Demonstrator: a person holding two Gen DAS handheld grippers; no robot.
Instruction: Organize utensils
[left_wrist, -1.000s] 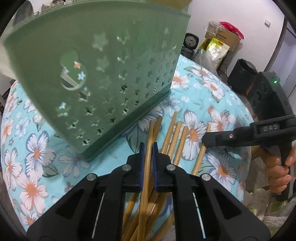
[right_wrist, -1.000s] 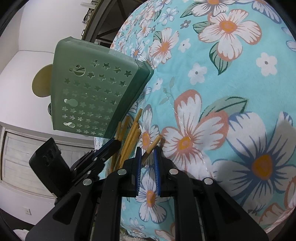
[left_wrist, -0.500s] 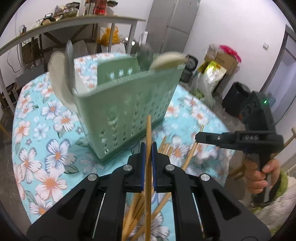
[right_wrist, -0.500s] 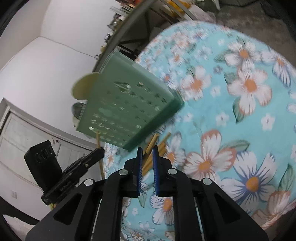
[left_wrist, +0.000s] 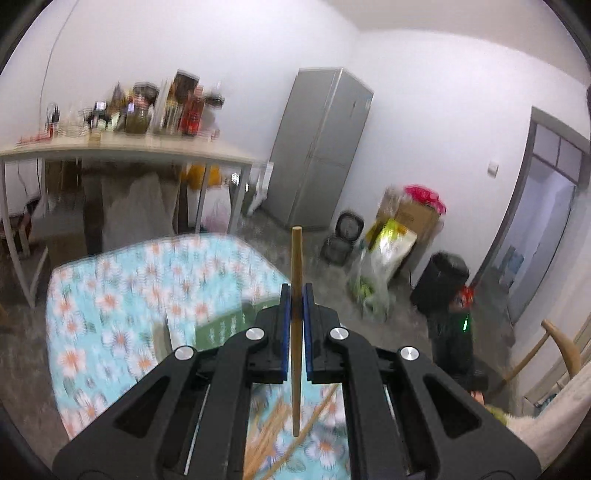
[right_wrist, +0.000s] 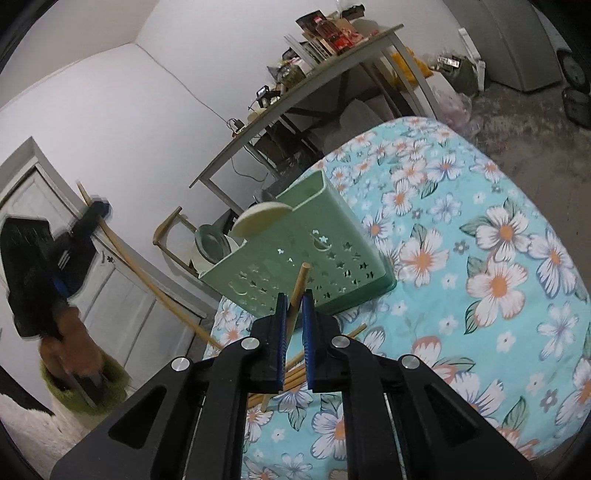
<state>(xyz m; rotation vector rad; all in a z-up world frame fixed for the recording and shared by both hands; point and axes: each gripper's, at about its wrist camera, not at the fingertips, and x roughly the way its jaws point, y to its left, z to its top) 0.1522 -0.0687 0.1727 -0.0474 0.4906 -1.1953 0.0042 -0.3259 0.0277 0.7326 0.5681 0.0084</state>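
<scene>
My left tongs (left_wrist: 294, 306) are pinching 1 wooden chopstick (left_wrist: 296, 266), which stands nearly upright between the blue pads (left_wrist: 283, 325); its top end pokes above the tips and its lower end hangs below them, clear of the table. Below it, the spare chopsticks (left_wrist: 273, 424) lie in a loose heap on the flowered tablecloth (left_wrist: 110, 295), blurred. A sliver of the green basket (left_wrist: 221, 325) shows just beyond my left tongs, partly hidden by them.

My right tongs (right_wrist: 293, 306) are closing on a 2nd chopstick (right_wrist: 301, 280). It sits between the blue pads, tilted to the right, with its upper end in front of the basket's star-punched wall. The left pad (right_wrist: 281, 321) touches it; on the right side I see a thin gap, so I cannot tell whether the pinch is complete. The lower end of this chopstick drops beneath the tongs.

From the right camera, the basket stands on the tablecloth just beyond the tongs, with a pale round spoon (right_wrist: 260, 218) and another utensil (right_wrist: 212, 242) sticking out of its far compartment. More chopsticks lie on the cloth under my right tongs, near the basket's base. At the left of that view my other hand (right_wrist: 70, 339) and its tongs appear blurred, with their chopstick slanting across the white door (right_wrist: 110, 280).
</scene>
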